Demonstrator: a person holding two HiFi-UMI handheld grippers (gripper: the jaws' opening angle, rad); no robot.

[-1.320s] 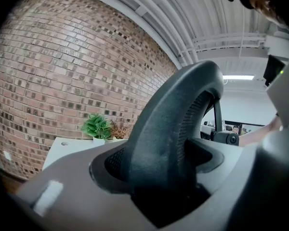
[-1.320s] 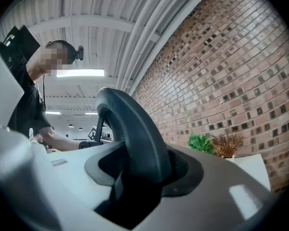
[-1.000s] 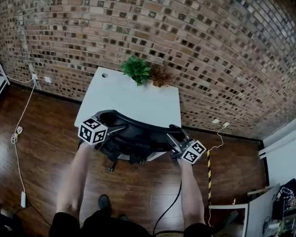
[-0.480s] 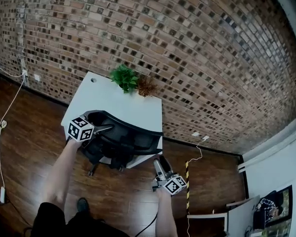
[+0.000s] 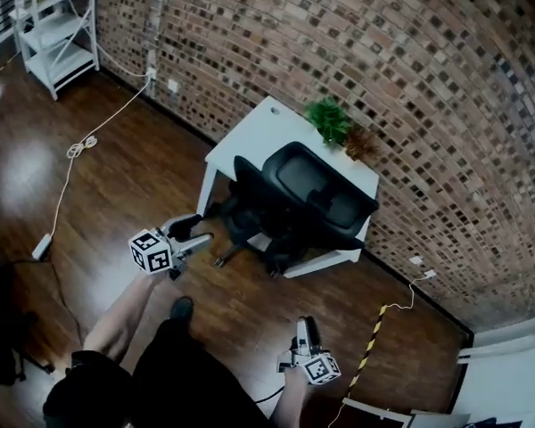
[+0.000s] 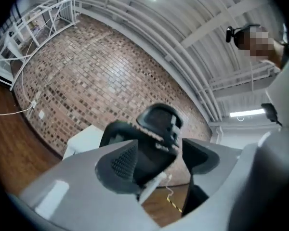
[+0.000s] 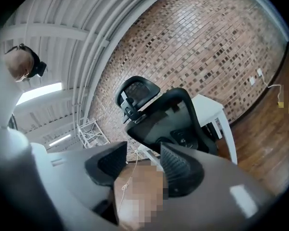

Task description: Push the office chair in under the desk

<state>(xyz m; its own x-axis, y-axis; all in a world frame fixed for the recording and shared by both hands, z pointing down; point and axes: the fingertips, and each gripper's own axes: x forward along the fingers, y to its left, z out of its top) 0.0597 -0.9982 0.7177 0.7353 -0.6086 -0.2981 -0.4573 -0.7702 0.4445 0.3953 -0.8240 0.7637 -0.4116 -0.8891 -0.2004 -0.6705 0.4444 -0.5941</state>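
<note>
The left gripper (image 5: 199, 232) and right gripper (image 5: 305, 328), jaws just closing a little but apart and empty, are well away from the chair (image 5: 316, 190) at the desk (image 5: 259, 132) ahead.

Open wood floor (image 5: 116, 194) on nr side of office chair (image 5: 308, 194). Chair blocks desk (image 5: 250, 136) front; brick wall (image 5: 383, 61) close behind desk. 1 white cable (image 5: 76, 148) trails across floor, L side.

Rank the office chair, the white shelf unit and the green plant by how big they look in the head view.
1. office chair: largest.
2. white shelf unit: the picture's top edge cuts it off, so its full size is unsure.
3. green plant: clearly smallest.
</note>
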